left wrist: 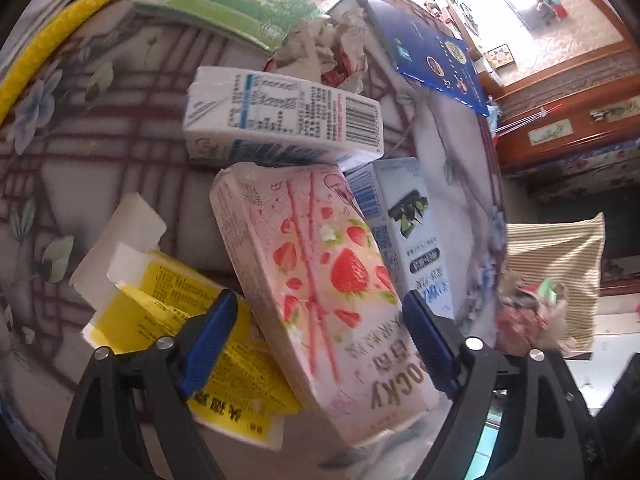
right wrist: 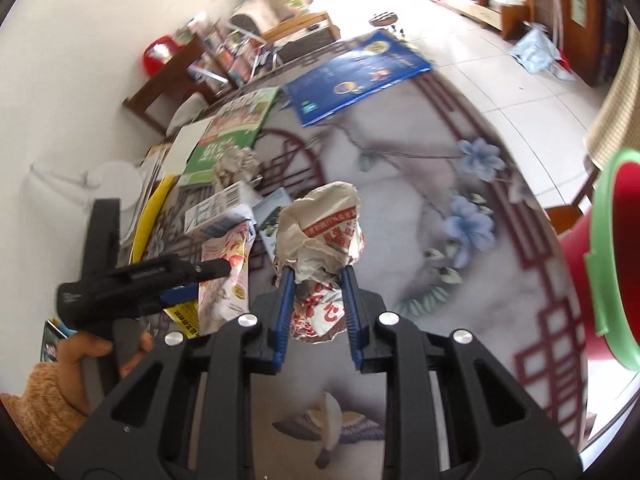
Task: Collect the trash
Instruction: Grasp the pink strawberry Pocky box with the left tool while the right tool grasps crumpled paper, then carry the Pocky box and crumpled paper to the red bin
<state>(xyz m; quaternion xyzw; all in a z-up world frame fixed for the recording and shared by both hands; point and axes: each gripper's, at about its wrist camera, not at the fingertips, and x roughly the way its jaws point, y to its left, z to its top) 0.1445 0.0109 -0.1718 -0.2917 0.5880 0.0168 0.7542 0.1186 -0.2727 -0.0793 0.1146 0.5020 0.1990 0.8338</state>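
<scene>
Two grippers clearing litter from a flower-patterned table.
Right gripper (right wrist: 318,276) clamps the crumpled wrapper (right wrist: 320,236) for carrying to the red bin (right wrist: 600,280) at the table's (right wrist: 460,280) right edge; left gripper (left wrist: 316,344), jaws apart, straddles the strawberry box (left wrist: 320,280).

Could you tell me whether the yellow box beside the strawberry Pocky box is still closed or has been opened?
Opened. The yellow box lies flat on the table with its white end flaps unfolded and splayed outward.

White wall (right wrist: 60,92), tiled floor (right wrist: 500,80) (sunlit).
</scene>
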